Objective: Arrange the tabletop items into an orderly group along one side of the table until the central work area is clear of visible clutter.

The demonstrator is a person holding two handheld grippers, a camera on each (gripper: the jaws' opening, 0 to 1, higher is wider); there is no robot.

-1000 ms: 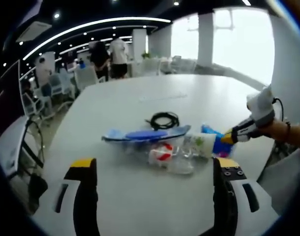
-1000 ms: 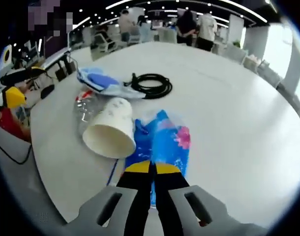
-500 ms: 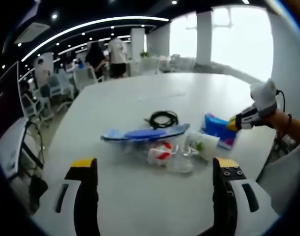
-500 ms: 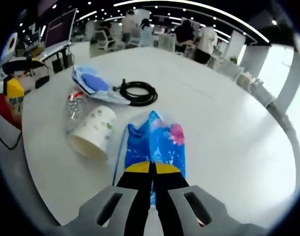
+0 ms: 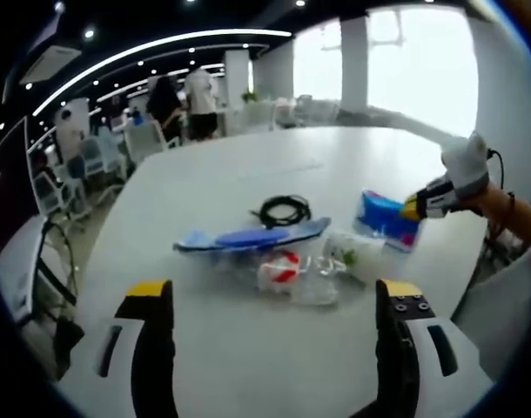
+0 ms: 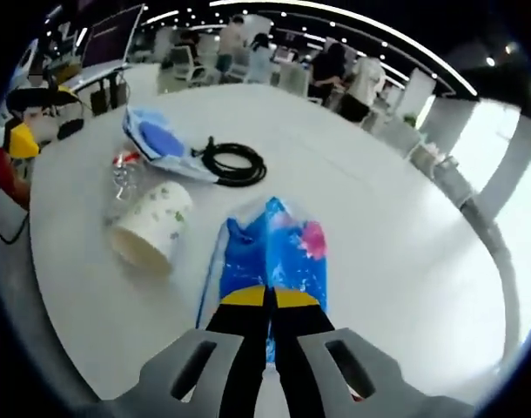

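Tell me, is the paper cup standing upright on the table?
No, the paper cup lies on its side on the table, open mouth facing the camera.

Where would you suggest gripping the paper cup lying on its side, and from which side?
Probably the rim of the paper cup: it lies tipped with its open mouth toward the table edge, so one jaw can slip inside from there. The plastic bottle crowds its far end.

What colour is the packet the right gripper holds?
Blue packet with a pink patch, clearest in the right gripper view.
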